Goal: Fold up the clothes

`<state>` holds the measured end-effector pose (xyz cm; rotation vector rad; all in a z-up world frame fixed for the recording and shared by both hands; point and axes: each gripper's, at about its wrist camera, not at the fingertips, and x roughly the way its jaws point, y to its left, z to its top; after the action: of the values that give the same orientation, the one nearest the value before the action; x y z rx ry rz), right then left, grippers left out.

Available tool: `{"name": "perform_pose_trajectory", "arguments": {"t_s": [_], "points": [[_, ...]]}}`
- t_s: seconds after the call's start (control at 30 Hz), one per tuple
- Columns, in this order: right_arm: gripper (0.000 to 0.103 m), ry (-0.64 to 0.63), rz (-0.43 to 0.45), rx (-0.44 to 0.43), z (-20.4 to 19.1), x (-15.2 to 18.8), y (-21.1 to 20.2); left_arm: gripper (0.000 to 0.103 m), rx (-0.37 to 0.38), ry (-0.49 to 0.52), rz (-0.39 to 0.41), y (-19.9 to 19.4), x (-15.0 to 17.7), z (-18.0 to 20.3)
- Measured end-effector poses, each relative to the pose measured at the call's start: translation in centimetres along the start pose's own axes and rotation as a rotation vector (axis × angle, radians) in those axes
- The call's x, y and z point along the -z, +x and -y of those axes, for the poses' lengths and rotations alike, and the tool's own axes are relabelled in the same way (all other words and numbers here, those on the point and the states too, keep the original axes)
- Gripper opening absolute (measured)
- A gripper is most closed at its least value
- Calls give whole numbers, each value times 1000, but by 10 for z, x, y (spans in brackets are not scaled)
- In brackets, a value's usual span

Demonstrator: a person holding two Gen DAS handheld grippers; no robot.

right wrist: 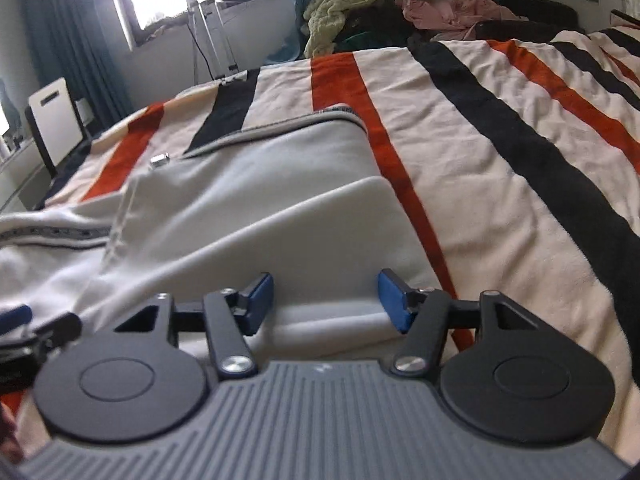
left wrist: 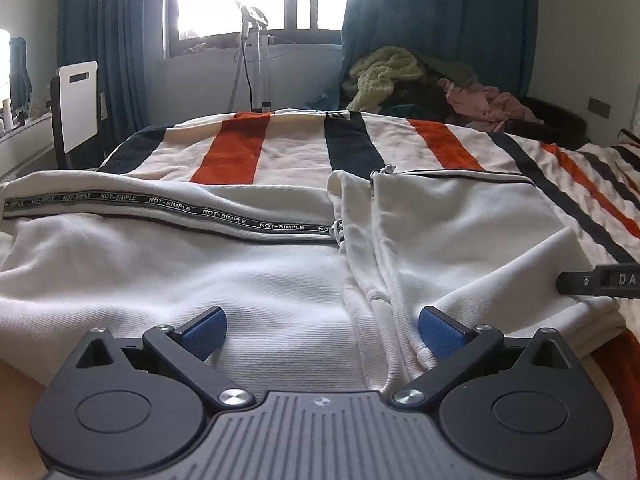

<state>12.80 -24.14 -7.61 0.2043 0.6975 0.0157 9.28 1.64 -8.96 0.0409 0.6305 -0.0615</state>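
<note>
A white zip-up jacket [left wrist: 240, 272] with a black "NOT-SIMPLE" tape along its sleeve lies spread on the striped bedspread [left wrist: 280, 148]. My left gripper [left wrist: 322, 334] is open, low over the jacket's hem near the zipper line. My right gripper [right wrist: 325, 300] is open, with its blue pads on either side of a folded edge of the jacket [right wrist: 260, 200]. The right gripper also shows at the right edge of the left wrist view [left wrist: 600, 282]. The left gripper's blue pad shows at the left edge of the right wrist view [right wrist: 14, 316].
A pile of clothes [left wrist: 432, 84] lies at the far end of the bed, also in the right wrist view [right wrist: 400, 4]. A metal stand [left wrist: 252, 64] is by the window, and a white chair [left wrist: 76, 108] at the left. Teal curtains hang behind.
</note>
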Motion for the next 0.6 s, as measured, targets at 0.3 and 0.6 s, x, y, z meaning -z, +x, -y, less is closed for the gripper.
{"name": "perform_pose_trajectory", "arguments": {"t_s": [0.3, 0.6], "points": [[61, 9, 0, 5, -2, 3, -4, 103, 4, 3, 10, -3, 1, -1], [61, 3, -11, 13, -6, 3, -7, 102, 23, -21, 28, -10, 2, -4]]}}
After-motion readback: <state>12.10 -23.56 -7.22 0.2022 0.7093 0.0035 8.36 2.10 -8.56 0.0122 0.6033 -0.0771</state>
